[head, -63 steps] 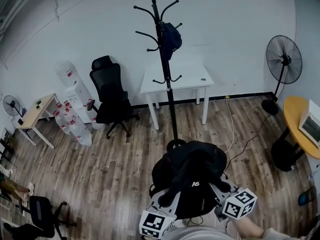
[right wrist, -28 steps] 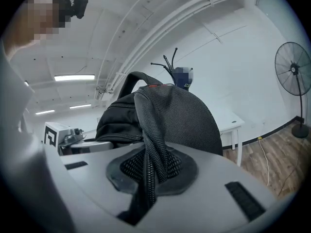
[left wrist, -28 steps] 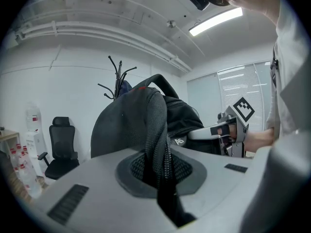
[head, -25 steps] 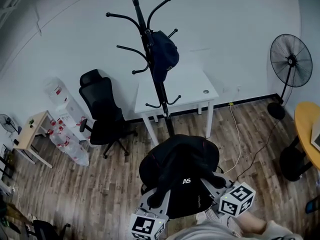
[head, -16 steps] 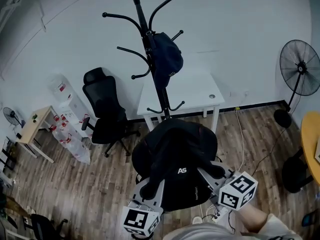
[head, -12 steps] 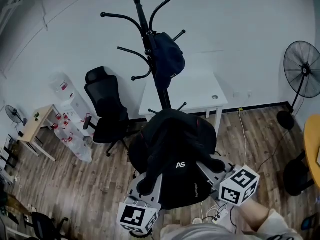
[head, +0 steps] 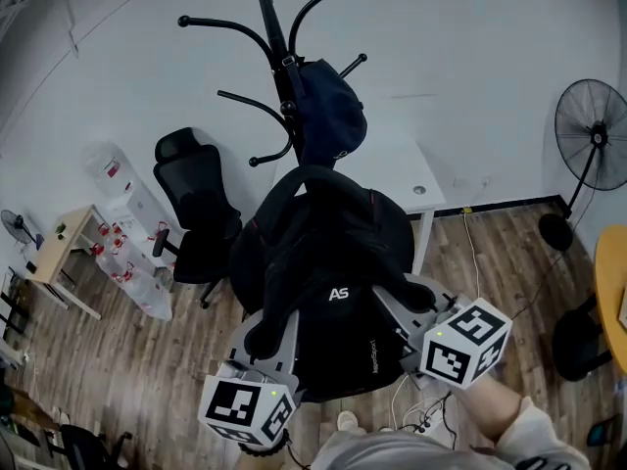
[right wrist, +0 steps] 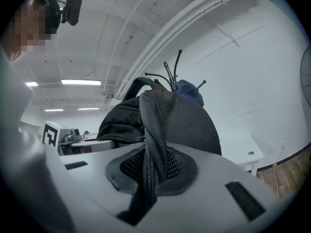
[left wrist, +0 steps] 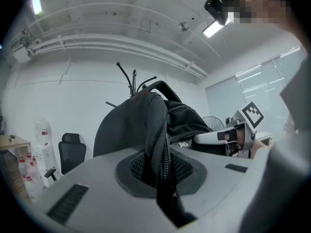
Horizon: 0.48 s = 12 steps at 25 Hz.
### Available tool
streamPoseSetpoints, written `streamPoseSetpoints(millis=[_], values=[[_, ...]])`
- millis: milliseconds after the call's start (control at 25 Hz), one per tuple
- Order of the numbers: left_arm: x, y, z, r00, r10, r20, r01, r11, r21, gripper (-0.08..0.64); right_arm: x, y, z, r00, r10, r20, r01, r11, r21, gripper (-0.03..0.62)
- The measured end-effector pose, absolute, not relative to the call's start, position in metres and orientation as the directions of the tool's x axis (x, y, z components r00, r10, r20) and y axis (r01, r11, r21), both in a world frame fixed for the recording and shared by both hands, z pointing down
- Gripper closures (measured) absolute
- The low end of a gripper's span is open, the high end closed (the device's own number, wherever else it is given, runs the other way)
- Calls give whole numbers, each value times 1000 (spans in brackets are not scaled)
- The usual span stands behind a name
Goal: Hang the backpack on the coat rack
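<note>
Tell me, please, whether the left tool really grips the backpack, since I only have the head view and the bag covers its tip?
Observer: Yes. The left gripper view shows the left tool shut on a mesh shoulder strap of the backpack.
Operator: Thank you. Does the right tool grip it the same way?
Observer: It does. In the right gripper view, the right tool is shut on the second mesh strap, pinched between its pads.
</note>
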State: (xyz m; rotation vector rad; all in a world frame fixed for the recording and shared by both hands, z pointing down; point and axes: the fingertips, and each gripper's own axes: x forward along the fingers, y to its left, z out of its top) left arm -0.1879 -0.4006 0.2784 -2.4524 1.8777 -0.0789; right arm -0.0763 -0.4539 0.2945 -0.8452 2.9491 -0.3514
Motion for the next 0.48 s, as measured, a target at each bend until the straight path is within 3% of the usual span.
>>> streamPoseSetpoints(millis=[480], values=[[-223,-467,221,277,-960,-46,-961,-276,-24,528,-106,-517,239,-767,-639,-59,-608,753,-250,554]])
